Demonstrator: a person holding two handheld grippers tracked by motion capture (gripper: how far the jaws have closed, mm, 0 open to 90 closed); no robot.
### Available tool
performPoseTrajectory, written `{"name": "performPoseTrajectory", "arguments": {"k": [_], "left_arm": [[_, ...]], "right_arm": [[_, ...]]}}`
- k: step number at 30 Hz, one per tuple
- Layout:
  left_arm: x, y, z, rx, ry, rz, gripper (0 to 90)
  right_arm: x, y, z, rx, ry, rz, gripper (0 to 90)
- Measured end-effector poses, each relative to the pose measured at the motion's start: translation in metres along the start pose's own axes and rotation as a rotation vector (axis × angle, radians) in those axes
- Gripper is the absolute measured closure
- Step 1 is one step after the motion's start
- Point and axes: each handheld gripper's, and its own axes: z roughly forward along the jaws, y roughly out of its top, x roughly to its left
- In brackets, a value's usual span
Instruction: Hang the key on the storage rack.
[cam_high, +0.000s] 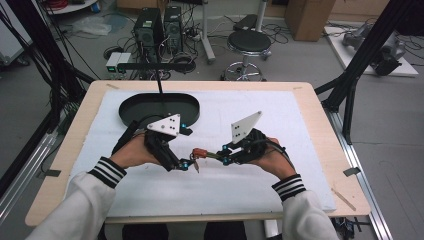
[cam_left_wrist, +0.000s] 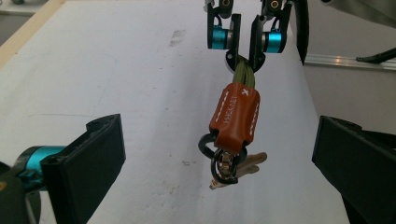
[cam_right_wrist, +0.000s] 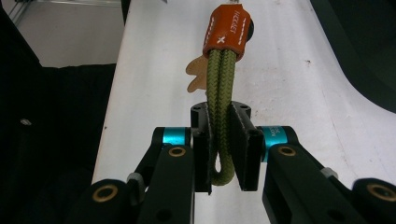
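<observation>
A keychain (cam_high: 200, 153) hangs over the white mat in the high view, between my two grippers. It has an olive green rope loop (cam_right_wrist: 219, 84), an orange leather sleeve (cam_left_wrist: 236, 116), black rings and keys (cam_left_wrist: 250, 164). My right gripper (cam_right_wrist: 223, 149) is shut on the rope loop, and the sleeve and keys dangle free beyond its jaws. That same gripper (cam_left_wrist: 245, 39) faces the camera in the left gripper view. My left gripper (cam_left_wrist: 219, 163) is open; its jaws stand wide on either side of the rings and keys without touching them. In the high view it (cam_high: 187, 164) sits just left of the keychain.
A white mat (cam_high: 280, 125) covers most of the wooden table (cam_high: 320, 115). A black oval tray (cam_high: 127, 107) lies at the back left, just behind the left hand. Black frame posts stand at both sides of the table.
</observation>
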Motion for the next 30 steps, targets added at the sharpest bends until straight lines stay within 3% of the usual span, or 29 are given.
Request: {"name": "performPoseTrajectory", "arguments": {"k": [3,10,15,16,18,22,30], "left_arm": [[0.000,0.001,0.002,-0.001,-0.011,0.007,12.1],[-0.002,0.005,0.013,0.029,-0.045,0.019,15.0],[-0.005,0.005,0.019,0.072,-0.080,0.063,27.9],[-0.006,0.004,0.020,0.075,-0.086,0.065,34.5],[-0.005,0.004,0.020,0.084,-0.101,0.060,37.5],[-0.006,0.004,0.021,0.090,-0.103,0.056,44.1],[-0.010,0.004,0.021,0.110,-0.085,0.107,62.4]], "right_arm": [[0.001,0.000,0.000,-0.002,-0.008,-0.001,80.1],[0.003,0.002,0.000,0.000,-0.006,-0.006,80.0],[0.004,0.002,0.002,0.004,-0.001,-0.005,80.0],[0.004,0.003,0.002,0.002,-0.003,-0.008,80.0],[0.005,0.003,0.003,0.006,-0.003,-0.009,80.0],[0.005,0.004,0.005,0.011,0.002,-0.013,80.0],[0.005,0.005,0.009,0.020,0.018,-0.016,80.0]]}}
